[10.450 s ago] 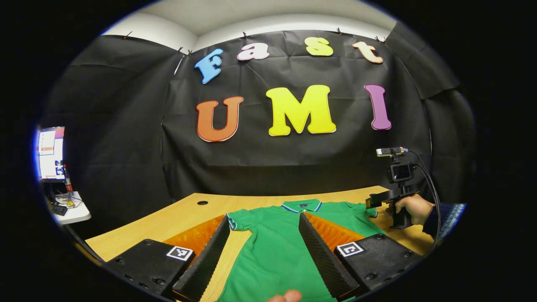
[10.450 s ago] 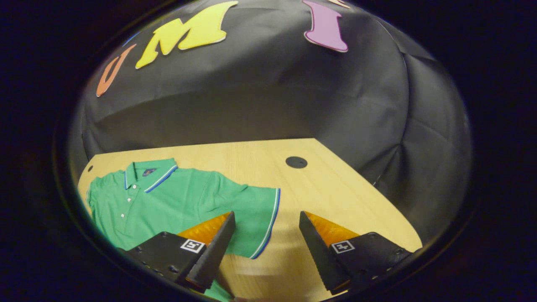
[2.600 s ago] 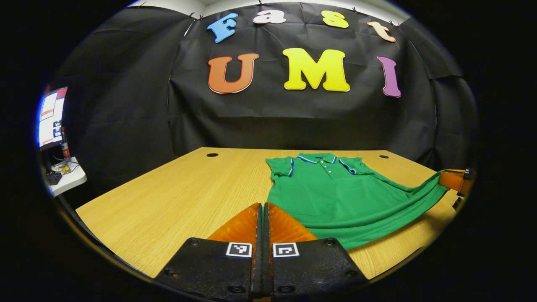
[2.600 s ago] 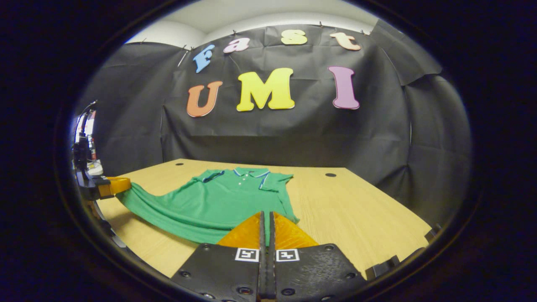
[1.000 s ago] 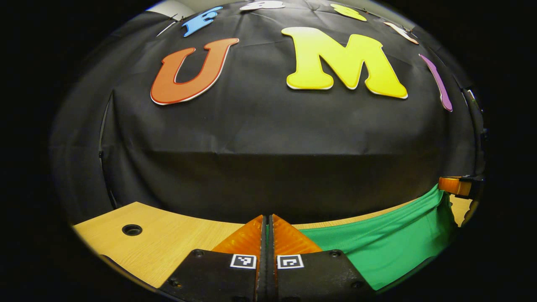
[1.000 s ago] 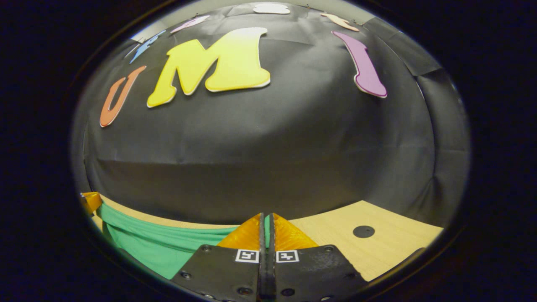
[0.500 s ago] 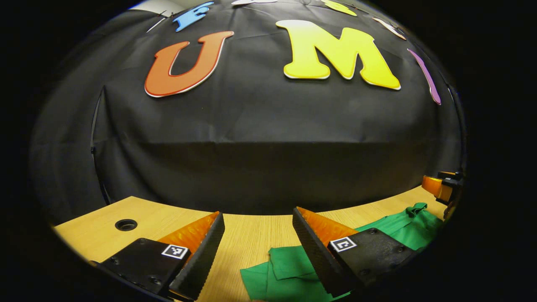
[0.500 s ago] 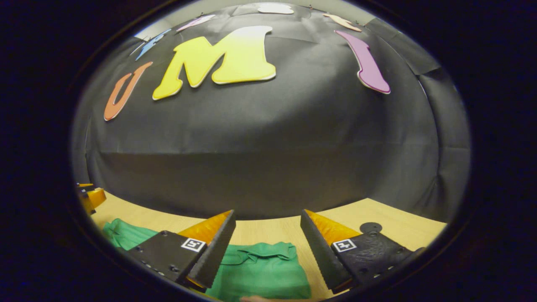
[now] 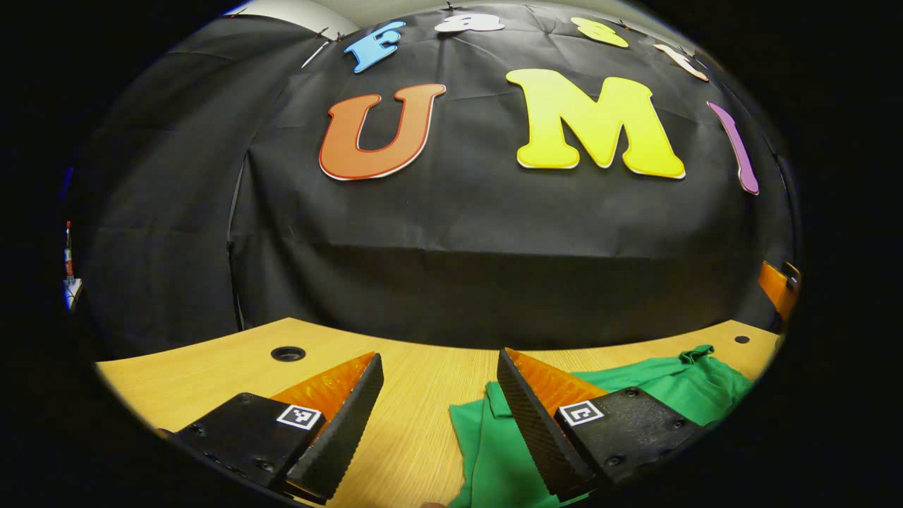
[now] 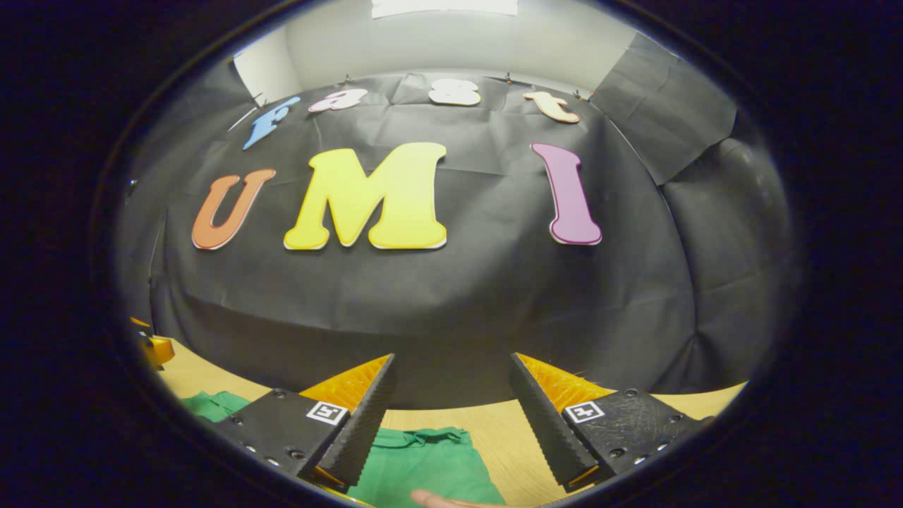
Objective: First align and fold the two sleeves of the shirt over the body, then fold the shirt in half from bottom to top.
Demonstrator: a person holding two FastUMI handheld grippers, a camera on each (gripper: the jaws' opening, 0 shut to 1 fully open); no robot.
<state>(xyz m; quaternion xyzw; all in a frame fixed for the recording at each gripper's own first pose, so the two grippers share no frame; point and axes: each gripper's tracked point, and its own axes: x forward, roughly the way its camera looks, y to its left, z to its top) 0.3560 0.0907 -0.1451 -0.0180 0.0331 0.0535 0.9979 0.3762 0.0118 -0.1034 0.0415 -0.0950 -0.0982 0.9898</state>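
The green shirt (image 9: 656, 377) lies folded on the wooden table (image 9: 211, 367), its top edge bunched a little near the far side. My left gripper (image 9: 438, 357) is open just above the table, with the shirt's left edge under its right finger and nothing between the jaws. In the right gripper view, my right gripper (image 10: 452, 360) is open above the shirt (image 10: 430, 466), also holding nothing. The right gripper's fingers (image 9: 776, 286) show at the far right of the left gripper view. The left gripper's fingers (image 10: 159, 348) show at the far left of the right gripper view.
A round cable hole (image 9: 288, 353) sits in the table to the left of the shirt, and a smaller one (image 9: 741, 339) at the far right. The black booth wall stands close behind the table's far edge. A fingertip (image 10: 437, 499) shows at the bottom edge.
A second ago both grippers were shut on the shirt's hem, carrying it toward the collar. Both have since opened and let go. The right gripper's view has tilted upward.
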